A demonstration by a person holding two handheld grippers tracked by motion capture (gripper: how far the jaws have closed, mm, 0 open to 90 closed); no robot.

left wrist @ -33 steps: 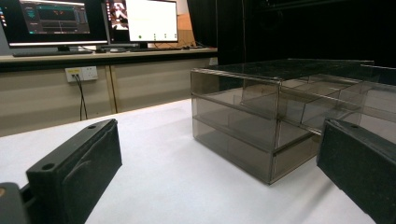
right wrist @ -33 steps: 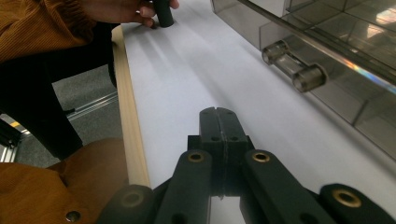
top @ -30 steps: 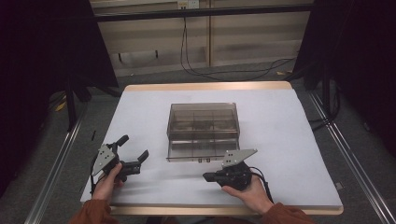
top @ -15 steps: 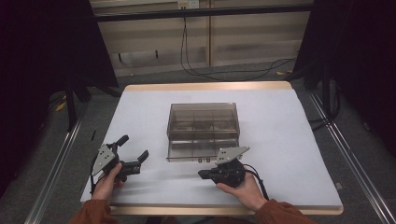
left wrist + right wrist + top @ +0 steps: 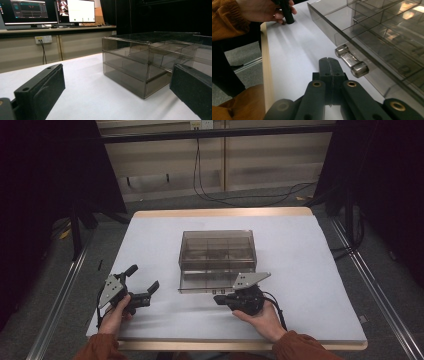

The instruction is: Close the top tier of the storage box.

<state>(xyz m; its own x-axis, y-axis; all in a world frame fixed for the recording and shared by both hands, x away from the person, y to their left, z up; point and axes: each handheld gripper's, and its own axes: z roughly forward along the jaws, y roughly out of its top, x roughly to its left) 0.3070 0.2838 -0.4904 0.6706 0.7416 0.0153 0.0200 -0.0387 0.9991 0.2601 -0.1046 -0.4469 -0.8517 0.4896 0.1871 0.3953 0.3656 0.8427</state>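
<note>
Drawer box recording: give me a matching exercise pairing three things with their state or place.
Things:
1. left claw
2. right claw
3. drawer handle

States or places:
A. jaws pressed together, nothing between them
B. clear bar on the front of the bottom drawer
C. jaws wide apart, aimed at the drawer box

Pairs: 1-C, 2-A, 3-B

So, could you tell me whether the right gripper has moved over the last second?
Yes. In the high view the right gripper has shifted left along the front of the clear drawer box, its shut tips now beside the drawer handle.
</note>
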